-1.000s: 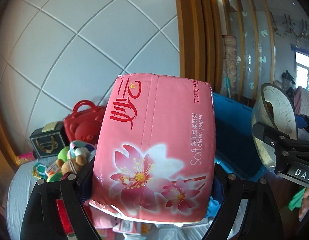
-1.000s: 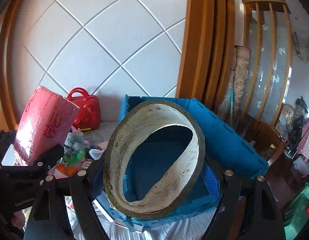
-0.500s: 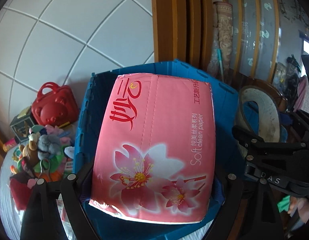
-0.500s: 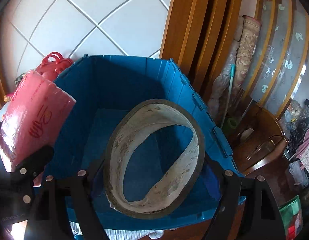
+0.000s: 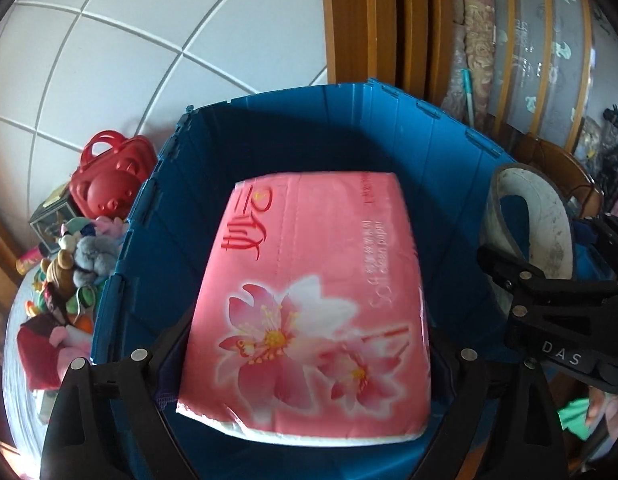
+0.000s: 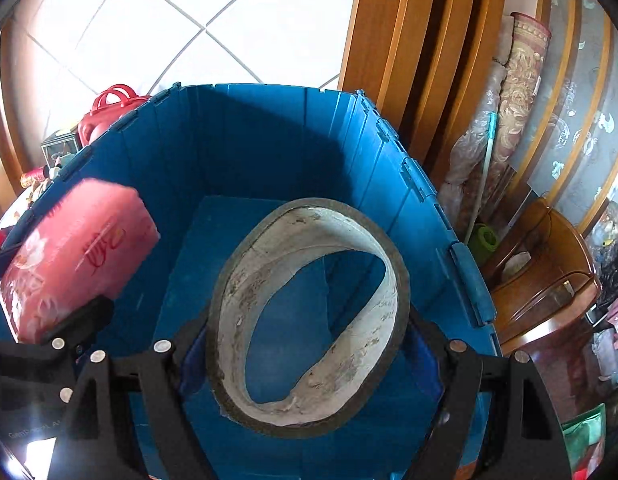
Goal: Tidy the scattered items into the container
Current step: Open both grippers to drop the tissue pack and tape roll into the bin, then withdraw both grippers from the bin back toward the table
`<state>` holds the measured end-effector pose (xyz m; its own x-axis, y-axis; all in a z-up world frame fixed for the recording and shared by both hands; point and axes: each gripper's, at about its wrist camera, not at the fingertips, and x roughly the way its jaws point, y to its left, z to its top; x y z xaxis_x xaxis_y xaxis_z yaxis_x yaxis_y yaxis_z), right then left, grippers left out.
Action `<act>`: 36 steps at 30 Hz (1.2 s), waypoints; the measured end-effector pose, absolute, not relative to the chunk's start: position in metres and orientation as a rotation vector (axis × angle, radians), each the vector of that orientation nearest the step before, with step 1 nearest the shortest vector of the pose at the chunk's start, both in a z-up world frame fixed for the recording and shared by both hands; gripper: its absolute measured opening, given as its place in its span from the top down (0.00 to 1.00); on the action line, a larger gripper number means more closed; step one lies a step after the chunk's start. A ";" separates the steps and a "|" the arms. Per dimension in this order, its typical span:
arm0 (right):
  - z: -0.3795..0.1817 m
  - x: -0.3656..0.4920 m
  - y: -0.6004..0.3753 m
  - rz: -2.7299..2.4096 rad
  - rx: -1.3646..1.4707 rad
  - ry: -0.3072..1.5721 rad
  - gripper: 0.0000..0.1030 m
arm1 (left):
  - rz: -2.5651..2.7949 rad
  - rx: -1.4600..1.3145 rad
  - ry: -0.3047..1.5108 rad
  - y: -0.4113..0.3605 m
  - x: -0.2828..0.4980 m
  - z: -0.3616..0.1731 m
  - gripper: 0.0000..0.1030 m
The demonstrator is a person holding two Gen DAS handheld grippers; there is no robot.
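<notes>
Gripping a pink flower-printed tissue pack (image 5: 309, 296), the left claw (image 5: 309, 360) holds it over the open blue plastic crate (image 6: 389, 160). Right claw (image 6: 309, 352) clamps a worn grey-white tape ring (image 6: 309, 312) above the crate's floor.

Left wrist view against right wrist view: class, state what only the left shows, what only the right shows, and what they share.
Only the left shows the heap of plush toys beside the bin and the flower print on the tissue pack. Only the right shows the bin's bare blue floor and the full tape ring. Both show the blue bin, red bag, and both loads held over the bin.
</notes>
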<state>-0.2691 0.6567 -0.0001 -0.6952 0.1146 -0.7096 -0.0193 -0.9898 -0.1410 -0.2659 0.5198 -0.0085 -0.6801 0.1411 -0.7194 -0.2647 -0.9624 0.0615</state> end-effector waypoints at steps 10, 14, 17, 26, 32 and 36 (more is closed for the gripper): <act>0.002 -0.274 0.666 2.811 -1.167 -0.152 0.21 | 2.705 -1.087 0.230 0.517 -0.265 -0.001 0.06; 0.008 -0.274 0.666 2.810 -1.140 -0.158 0.10 | 2.711 -1.077 0.230 0.515 -0.264 0.001 0.06; 0.011 -0.268 0.665 2.818 -1.121 -0.150 0.08 | 2.719 -1.064 0.224 0.511 -0.260 0.003 0.06; 0.026 -0.238 0.664 2.868 -1.023 -0.095 0.08 | 2.756 -0.983 0.170 0.495 -0.238 0.018 0.05; 0.039 -0.217 0.653 2.933 -0.963 -0.074 0.08 | 2.803 -0.920 0.165 0.485 -0.218 0.032 0.05; 0.046 -0.209 0.638 2.986 -0.943 -0.077 0.08 | 2.845 -0.905 0.152 0.472 -0.206 0.038 0.05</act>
